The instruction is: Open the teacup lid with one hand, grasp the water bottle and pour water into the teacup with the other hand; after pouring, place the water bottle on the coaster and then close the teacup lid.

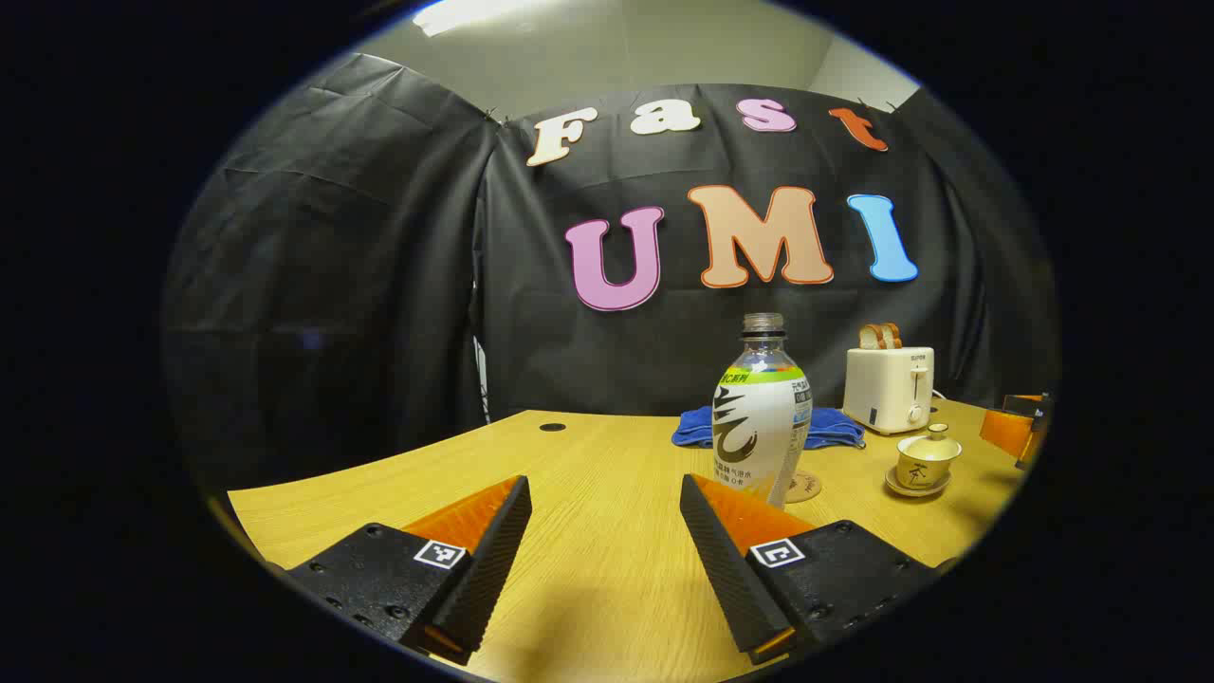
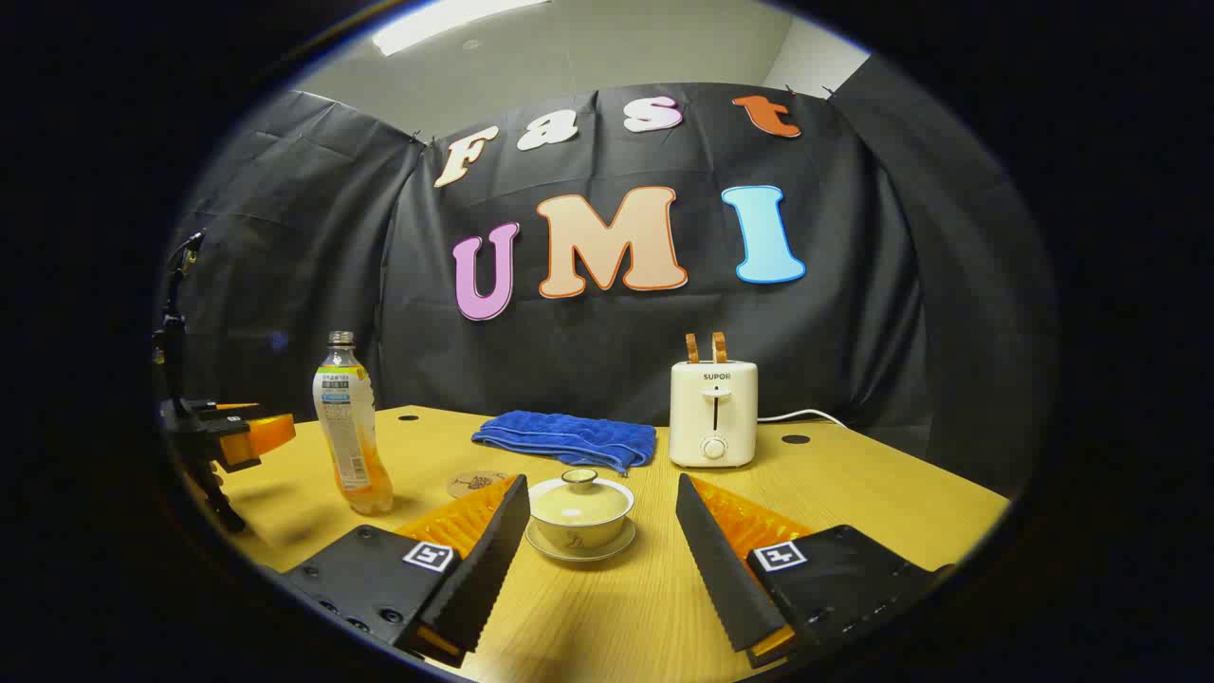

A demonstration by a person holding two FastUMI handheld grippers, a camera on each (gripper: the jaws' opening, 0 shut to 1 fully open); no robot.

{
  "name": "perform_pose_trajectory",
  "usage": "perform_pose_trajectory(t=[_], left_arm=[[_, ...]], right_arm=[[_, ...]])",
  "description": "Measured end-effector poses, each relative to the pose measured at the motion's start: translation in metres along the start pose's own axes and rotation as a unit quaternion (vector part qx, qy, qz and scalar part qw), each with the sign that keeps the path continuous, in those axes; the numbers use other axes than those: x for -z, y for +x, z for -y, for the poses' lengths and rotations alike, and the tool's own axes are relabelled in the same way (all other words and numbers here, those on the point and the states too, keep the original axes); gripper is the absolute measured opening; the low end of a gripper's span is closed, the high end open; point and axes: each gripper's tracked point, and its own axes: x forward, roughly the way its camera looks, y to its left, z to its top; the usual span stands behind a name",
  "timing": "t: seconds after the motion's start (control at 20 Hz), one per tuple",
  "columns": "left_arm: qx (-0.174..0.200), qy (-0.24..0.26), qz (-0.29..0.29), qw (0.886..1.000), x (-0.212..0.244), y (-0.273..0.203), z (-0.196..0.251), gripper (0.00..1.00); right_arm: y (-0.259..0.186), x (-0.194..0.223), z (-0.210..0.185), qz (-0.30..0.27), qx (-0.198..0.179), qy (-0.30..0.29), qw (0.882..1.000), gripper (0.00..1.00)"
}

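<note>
Two grippers hover, jaws spread, over a wooden table [image 2: 854, 493] in a black-draped booth.
Bottle [image 1: 762, 417], lidded teacup [image 2: 580, 510], coaster [image 2: 474, 484], blue towel [image 2: 569, 438] and toaster [image 2: 713, 414] stand on it.

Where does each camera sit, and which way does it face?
Left gripper view: rides the left tongs, low over the table, facing the water bottle; its open fingers show.
Right gripper view: rides the right tongs, facing the teacup; the left tongs show at far left.
Shared: bottle, teacup, toaster, blue towel.
</note>
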Motion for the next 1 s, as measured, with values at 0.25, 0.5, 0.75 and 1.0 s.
perform_pose_trajectory(t=[0.25,0.5,0.75,1.0], left_arm=[[0.0,0.0,0.0,1.0,-0.0005,0.0,-0.0001,0.93],[0.0,0.0,0.0,1.0,0.0001,-0.0002,-0.0001,0.93],[0.0,0.0,0.0,1.0,-0.0005,0.0,0.0,0.92],[0.0,0.0,0.0,1.0,-0.0001,-0.0001,0.0,0.93]], right_arm=[[-0.0002,0.0004,0.0,0.0,0.0,0.0,1.0,0.96],[0.0002,0.0003,0.0001,0.0,0.0,0.0,1.0,0.96],[0.0001,0.0005,0.0002,0.0,0.0,0.0,1.0,0.96],[-0.0002,0.0001,-0.0013,0.0,-0.004,0.0,1.0,0.96]])
